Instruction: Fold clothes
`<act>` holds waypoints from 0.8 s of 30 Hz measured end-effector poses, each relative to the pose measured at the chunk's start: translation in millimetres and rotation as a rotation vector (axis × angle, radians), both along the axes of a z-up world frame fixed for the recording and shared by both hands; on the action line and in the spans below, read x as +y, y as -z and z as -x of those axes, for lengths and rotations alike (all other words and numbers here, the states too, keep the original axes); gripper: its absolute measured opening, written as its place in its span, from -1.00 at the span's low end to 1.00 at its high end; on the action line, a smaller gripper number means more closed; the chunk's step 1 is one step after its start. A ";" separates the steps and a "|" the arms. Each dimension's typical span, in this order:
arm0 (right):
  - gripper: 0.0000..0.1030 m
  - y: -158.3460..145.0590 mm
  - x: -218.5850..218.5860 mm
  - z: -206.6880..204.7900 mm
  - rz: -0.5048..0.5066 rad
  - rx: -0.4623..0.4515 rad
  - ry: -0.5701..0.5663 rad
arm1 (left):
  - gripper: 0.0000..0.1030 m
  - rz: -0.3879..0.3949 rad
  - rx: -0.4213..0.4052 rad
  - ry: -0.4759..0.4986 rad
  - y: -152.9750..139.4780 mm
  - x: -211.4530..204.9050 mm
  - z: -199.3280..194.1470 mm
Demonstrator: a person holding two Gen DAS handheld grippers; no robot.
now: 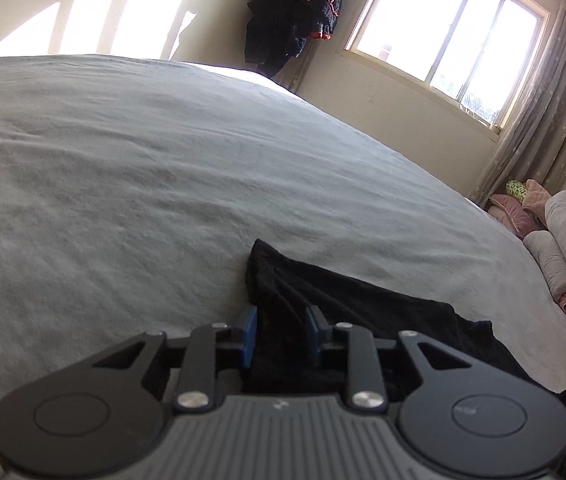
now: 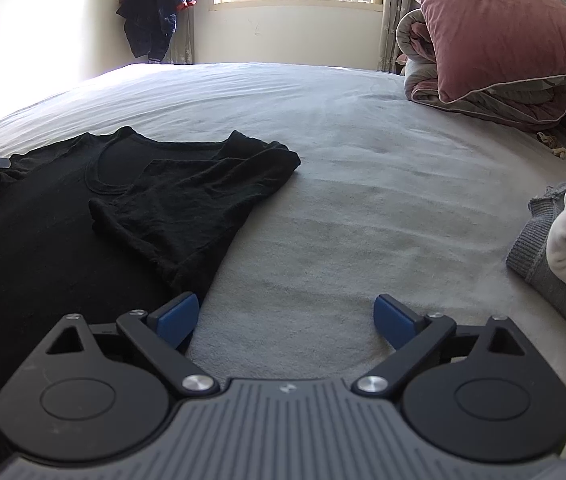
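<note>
The left gripper, angled down toward the pale grey bedsheet, is seen clamped on a bunched sleeve of the black short-sleeved knit T-shirt, the fabric pinched between its blue pads. The right gripper is held low over the sheet just beside the shirt's edge, its jaws spread wide with nothing between them. Only the right wrist view shows the shirt spread flat with one sleeve folded inward, and a folded white and grey garment pile at the right.

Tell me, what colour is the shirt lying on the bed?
The shirt is plain black, clearest in the right wrist view.
</note>
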State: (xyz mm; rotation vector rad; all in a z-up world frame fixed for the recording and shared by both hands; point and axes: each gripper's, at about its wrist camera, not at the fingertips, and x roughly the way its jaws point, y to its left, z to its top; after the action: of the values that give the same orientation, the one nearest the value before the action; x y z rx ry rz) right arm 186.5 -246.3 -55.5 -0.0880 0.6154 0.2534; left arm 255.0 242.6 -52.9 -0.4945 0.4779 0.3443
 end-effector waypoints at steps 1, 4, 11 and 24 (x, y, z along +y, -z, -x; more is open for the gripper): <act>0.87 0.1 0.2 -0.1 0.001 0.000 0.000 | -0.75 0.004 0.001 -0.005 -0.4 0.8 0.1; 0.87 0.2 0.2 0.0 -0.001 0.000 0.000 | -0.91 -0.002 -0.004 -0.001 -4.1 -0.2 0.7; 0.87 -0.1 -0.3 -0.3 -0.003 -0.001 0.001 | -0.95 -0.055 -0.013 0.046 -18.8 -18.4 -4.5; 0.88 -0.6 -0.1 -0.3 -0.004 0.000 0.002 | -0.95 -0.130 -0.034 0.200 -54.0 -80.7 -12.9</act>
State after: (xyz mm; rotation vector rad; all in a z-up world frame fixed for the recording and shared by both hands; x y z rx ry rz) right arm 186.7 -246.4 -54.9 -0.0836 0.6147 0.2523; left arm 268.0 161.9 1.1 -0.3229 0.4640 0.1732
